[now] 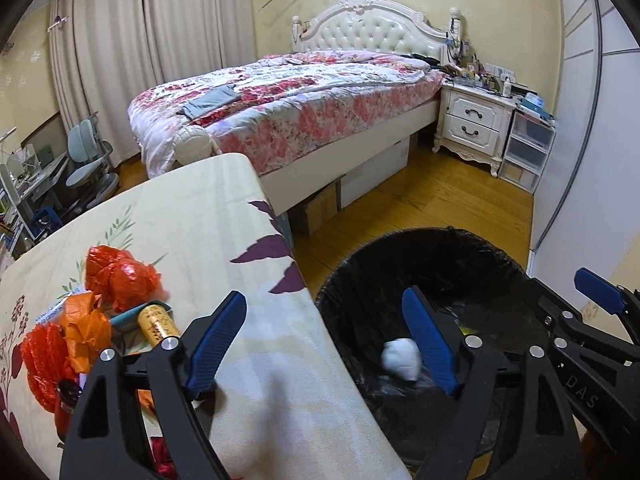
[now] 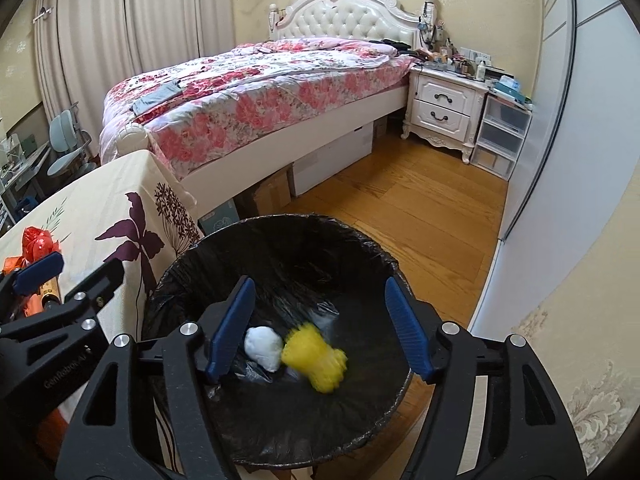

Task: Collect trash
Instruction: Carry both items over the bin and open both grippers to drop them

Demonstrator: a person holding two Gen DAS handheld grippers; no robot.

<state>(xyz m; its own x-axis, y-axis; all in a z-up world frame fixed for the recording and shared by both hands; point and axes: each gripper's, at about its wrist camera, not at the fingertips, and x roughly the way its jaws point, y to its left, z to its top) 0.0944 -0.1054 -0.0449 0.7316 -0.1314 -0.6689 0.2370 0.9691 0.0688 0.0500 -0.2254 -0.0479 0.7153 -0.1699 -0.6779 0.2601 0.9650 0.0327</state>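
Note:
A round bin with a black liner [image 2: 280,240] stands on the floor beside the table; it also shows in the left wrist view [image 1: 440,248]. Inside lie a white crumpled wad [image 2: 263,347] [image 1: 401,359] and a blurred yellow piece [image 2: 314,360]. My right gripper [image 2: 320,328] is open and empty above the bin. My left gripper [image 1: 326,344] is open and empty, straddling the table edge and the bin. On the table lie red and orange wrappers [image 1: 120,276], an orange crumpled piece [image 1: 86,328] and a gold can [image 1: 156,324].
The table has a floral cloth [image 1: 200,216]. A bed [image 1: 300,96] stands behind, with a white nightstand [image 1: 472,120] and plastic drawers [image 1: 528,152] to its right. Cardboard boxes [image 1: 320,208] sit under the bed. A wardrobe [image 2: 560,160] lines the right.

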